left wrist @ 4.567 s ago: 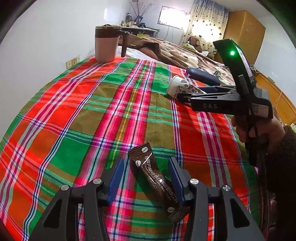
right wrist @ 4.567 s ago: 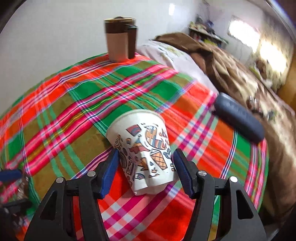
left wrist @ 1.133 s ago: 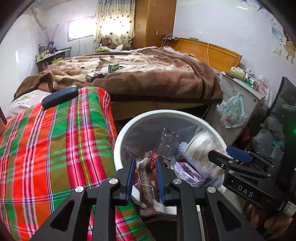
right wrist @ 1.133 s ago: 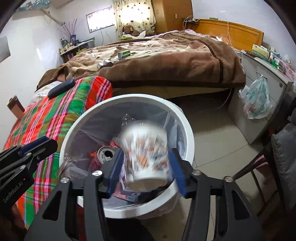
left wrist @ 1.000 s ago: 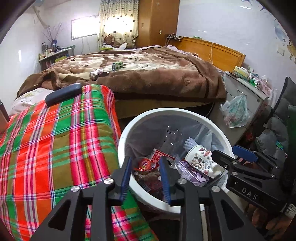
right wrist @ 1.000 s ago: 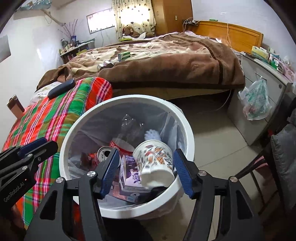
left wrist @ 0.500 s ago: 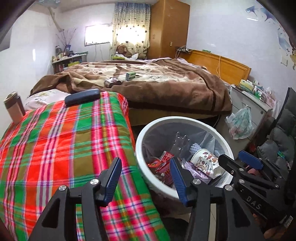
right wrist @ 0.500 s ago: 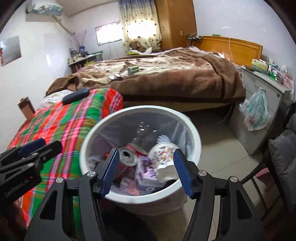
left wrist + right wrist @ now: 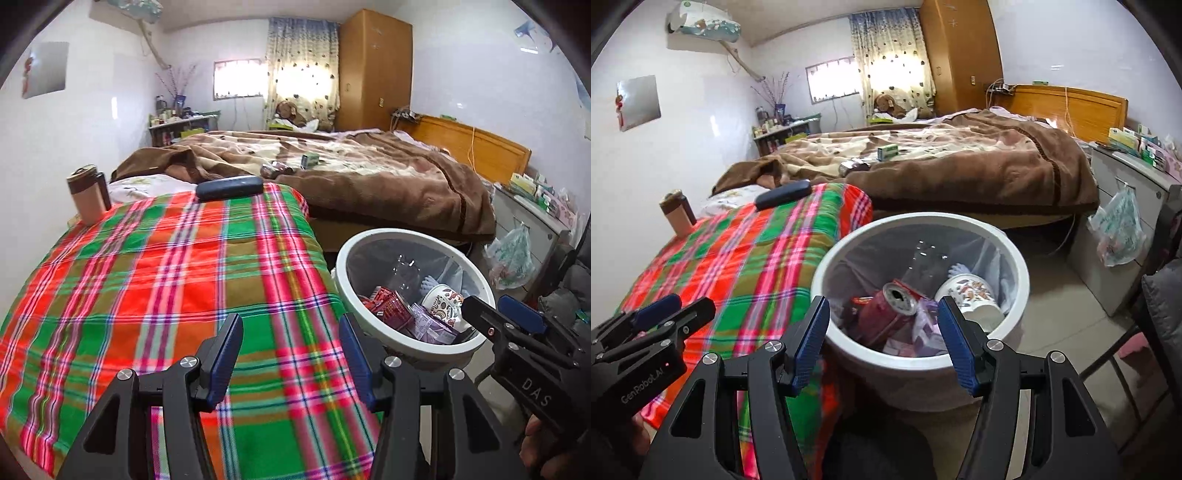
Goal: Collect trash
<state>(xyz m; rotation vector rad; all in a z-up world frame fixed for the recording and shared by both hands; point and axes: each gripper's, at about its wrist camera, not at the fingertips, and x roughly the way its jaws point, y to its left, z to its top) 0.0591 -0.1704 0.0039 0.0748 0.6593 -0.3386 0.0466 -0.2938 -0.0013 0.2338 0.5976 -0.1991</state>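
Note:
A white round bin (image 9: 406, 233) with a clear liner stands on the floor beside the plaid-covered table (image 9: 147, 277). A patterned paper cup (image 9: 971, 291) lies in it with a red can (image 9: 890, 306), red wrappers (image 9: 388, 306) and other rubbish. My left gripper (image 9: 290, 350) hangs open and empty over the table's corner, left of the bin. My right gripper (image 9: 882, 325) is open and empty just above the near rim of the bin (image 9: 923, 218). Each gripper shows in the other's view: the right gripper (image 9: 498, 314) and the left gripper (image 9: 665, 310).
On the far side of the table stand a brown lidded mug (image 9: 86, 195) and a dark blue case (image 9: 229, 187). A bed with a brown blanket (image 9: 369, 184) lies behind. A plastic bag (image 9: 511, 256) hangs on a cabinet, and a chair (image 9: 1160, 295) is at right.
The left gripper opened and dropped its wrapper into the bin; the right let the cup fall in. Both grippers then drew back from the bin, the left swinging over the table.

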